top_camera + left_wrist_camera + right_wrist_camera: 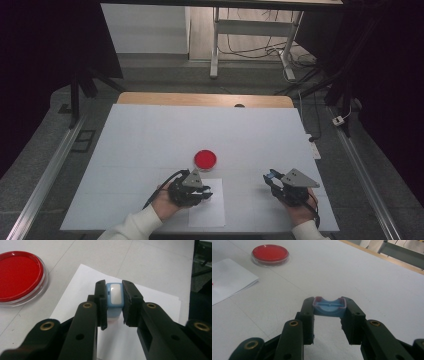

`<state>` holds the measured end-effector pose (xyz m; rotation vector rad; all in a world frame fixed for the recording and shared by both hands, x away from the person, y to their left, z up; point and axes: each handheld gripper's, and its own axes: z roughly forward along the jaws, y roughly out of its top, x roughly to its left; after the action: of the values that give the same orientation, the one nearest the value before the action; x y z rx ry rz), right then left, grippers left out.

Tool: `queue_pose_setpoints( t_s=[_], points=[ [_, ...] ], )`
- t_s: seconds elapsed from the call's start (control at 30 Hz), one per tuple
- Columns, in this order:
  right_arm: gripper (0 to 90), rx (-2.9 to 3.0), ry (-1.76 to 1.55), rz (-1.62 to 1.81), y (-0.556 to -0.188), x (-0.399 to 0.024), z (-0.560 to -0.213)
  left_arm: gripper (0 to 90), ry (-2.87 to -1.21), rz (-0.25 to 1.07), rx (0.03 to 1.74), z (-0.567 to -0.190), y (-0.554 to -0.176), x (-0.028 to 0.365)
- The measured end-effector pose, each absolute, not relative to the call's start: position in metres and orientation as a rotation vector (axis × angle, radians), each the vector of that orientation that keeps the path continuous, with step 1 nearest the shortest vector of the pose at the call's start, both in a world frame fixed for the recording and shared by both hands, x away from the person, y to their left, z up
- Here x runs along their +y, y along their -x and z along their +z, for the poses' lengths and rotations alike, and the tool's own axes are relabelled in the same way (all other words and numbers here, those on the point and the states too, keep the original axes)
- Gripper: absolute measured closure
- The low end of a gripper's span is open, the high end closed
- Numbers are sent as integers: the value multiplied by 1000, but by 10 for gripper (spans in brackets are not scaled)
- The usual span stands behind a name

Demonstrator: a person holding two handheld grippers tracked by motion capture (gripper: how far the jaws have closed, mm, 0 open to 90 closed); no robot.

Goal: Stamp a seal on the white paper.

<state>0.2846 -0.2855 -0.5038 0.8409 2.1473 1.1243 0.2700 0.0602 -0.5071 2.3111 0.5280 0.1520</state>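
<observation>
Stamp work at a white table [150,140], mid-step. Left gripper [114,302] clamped on a small blue stamp body [114,298] with a whitish face, held just above a white sheet of paper [155,300]; seen from the high view as left gripper [197,192] over the paper [212,210]. Right gripper [329,311] clamped on a blue cap [329,307], open side up, rim tinged red, off to the right of the sheet and clear of it; from above, right gripper [280,182] well apart from the left. Round red ink pad [205,159] in a clear dish, just beyond the paper (lid not discernible).

Judged step: stamp uncapped, ready for pressing on the sheet or inking at the pad.

Risks from here:
- Shallow grip on the stamp body, only the jaw tips on its sides; likely to twist or pop out under a hard downward press.
- Tilted descent giving a partial or smeared print.
- Loose sheet, unweighted; likely to lift or slide with the stamp on the way up.
- Cap pinched hard enough to bow, by the look of its curved edge; possible slip or spring from the jaws, with red marks left on the table.
</observation>
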Motion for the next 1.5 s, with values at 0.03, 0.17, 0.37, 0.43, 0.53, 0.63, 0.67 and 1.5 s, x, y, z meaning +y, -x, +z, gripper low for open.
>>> queue_pose_setpoints(
  t_s=[0.03,0.17,0.37,0.43,0.53,0.63,0.67,1.5],
  points=[
    [644,2148,-839,1128,-285,-285,-504,757,-2319,156,522,-507,-270,60],
    [643,2149,-838,1129,-284,-285,-504,758,-2331,153,524,-507,-270,60],
    [643,2147,-840,1126,-284,-285,-504,759,-2344,156,535,-507,-270,58],
    [643,2147,-838,1126,-284,-285,-503,760,-2349,158,538,-507,-269,57],
    [643,2147,-838,1126,-284,-285,-503,760,-2357,152,551,-506,-270,57],
    [643,2142,-836,1132,-284,-285,-503,761,-2364,161,557,-505,-269,55],
    [643,2141,-840,1134,-283,-285,-503,761,-2366,163,557,-505,-269,55],
    [644,2143,-835,1134,-282,-283,-502,763,-2366,159,549,-506,-270,54]
  ],
)
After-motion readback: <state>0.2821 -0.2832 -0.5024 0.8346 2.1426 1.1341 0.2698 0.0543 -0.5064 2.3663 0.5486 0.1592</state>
